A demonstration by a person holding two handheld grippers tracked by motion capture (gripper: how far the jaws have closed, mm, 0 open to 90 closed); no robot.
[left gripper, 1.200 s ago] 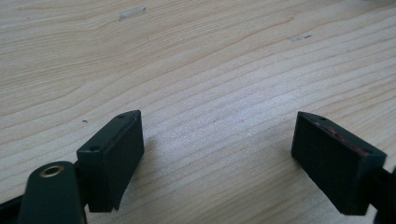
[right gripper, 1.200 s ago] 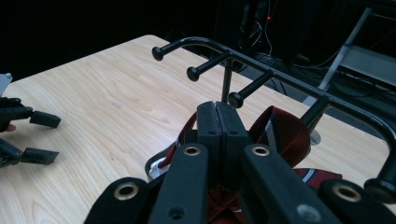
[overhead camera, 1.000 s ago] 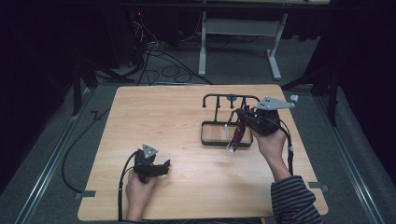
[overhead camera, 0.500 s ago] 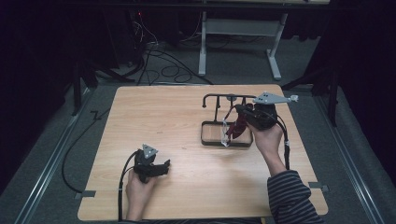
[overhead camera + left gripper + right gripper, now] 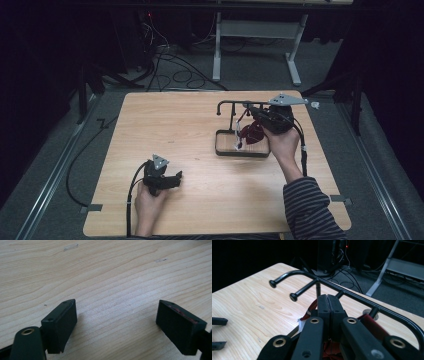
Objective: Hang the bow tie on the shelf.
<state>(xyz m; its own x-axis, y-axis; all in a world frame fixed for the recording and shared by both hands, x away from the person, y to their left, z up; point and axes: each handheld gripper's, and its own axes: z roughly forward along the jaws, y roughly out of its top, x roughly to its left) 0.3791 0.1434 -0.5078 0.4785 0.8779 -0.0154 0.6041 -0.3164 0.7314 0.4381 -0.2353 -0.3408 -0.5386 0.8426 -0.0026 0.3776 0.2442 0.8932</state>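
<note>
A black rack (image 5: pixel 235 103) with a top bar and short pegs (image 5: pixel 294 296) stands on a dark tray base (image 5: pixel 220 150) at the right of the wooden table. My right gripper (image 5: pixel 256 120) is just under the top bar (image 5: pixel 362 298). Its jaws (image 5: pixel 328 300) are pressed together on a dark red strapped item (image 5: pixel 252 132), which has a white tag (image 5: pixel 239 139) and hangs over the tray. My left gripper (image 5: pixel 172 177) rests near the front left of the table. Its jaws (image 5: pixel 117 312) stand wide apart over bare wood.
The table's bare wood (image 5: pixel 165 125) stretches between the two grippers. Cables (image 5: pixel 165 65) and a metal desk frame (image 5: pixel 250 30) lie on the dark floor behind the table. A person's striped sleeve (image 5: pixel 310 210) comes in at the bottom right.
My right gripper has carried the red item a little up and away, closer to the rack's top bar. The left gripper has stayed still.
</note>
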